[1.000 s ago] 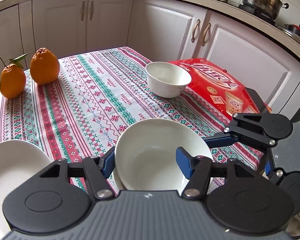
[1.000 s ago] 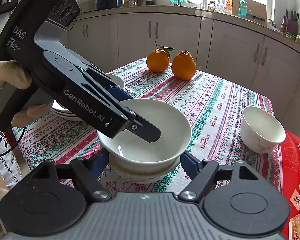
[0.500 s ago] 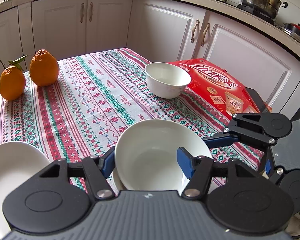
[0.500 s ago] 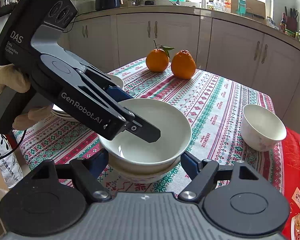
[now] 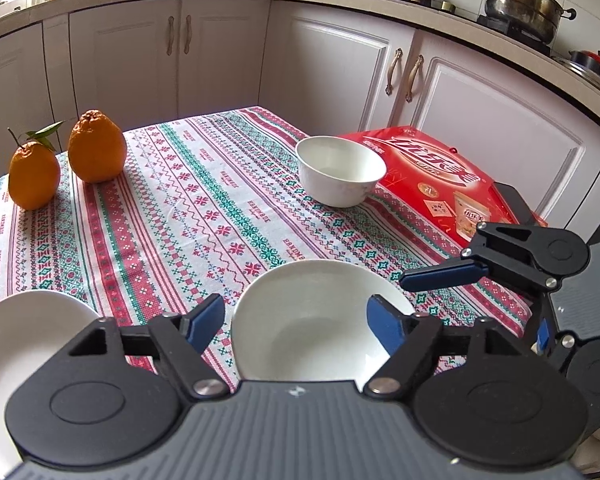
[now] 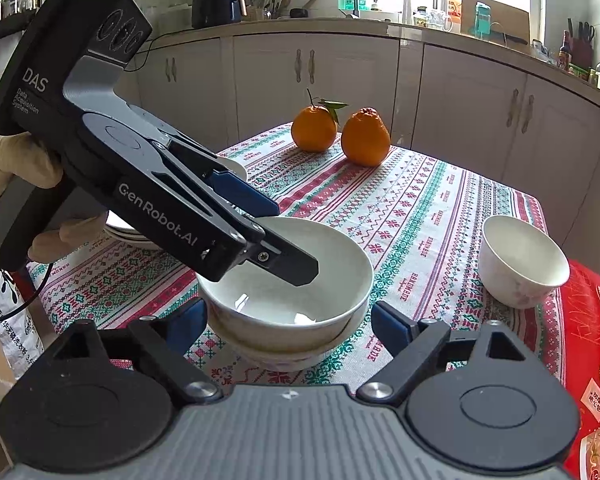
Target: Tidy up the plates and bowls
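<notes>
Surroundings: two oranges (image 5: 64,160) stand side by side at the left of the left wrist view, well apart from the bowls; in the right wrist view they sit at upper centre (image 6: 340,136). A red box (image 5: 440,176) lies at the right edge of the tabletop (image 5: 180,208), which is covered by a patterned cloth.
Small bowl: a white small bowl (image 5: 340,170) stands upright just beside the red box, right of centre in the left wrist view and at the right in the right wrist view (image 6: 524,264).
Stacked bowls: a large white bowl (image 6: 288,280) sits nested in another bowl (image 6: 284,354) at lower centre of the right wrist view; in the left wrist view the top bowl (image 5: 312,324) fills lower centre.
Plates: a stack of white plates (image 6: 128,232) shows behind the left gripper's body in the right wrist view; one plate (image 5: 24,336) lies at lower left of the left wrist view.
Left gripper: the left gripper (image 5: 296,320) slants down from the upper left of the right wrist view, held by a gloved hand (image 6: 16,184). Its fingers are apart, one blue pad (image 5: 384,328) inside the top bowl, the other (image 5: 204,318) outside the rim, with a clear gap to the bowl wall.
Right gripper: the right gripper (image 6: 288,320) is low at the near side of the stacked bowls, its fingers spread wide on either side of them, not touching. In the left wrist view it reaches in from the right edge (image 5: 500,264).
</notes>
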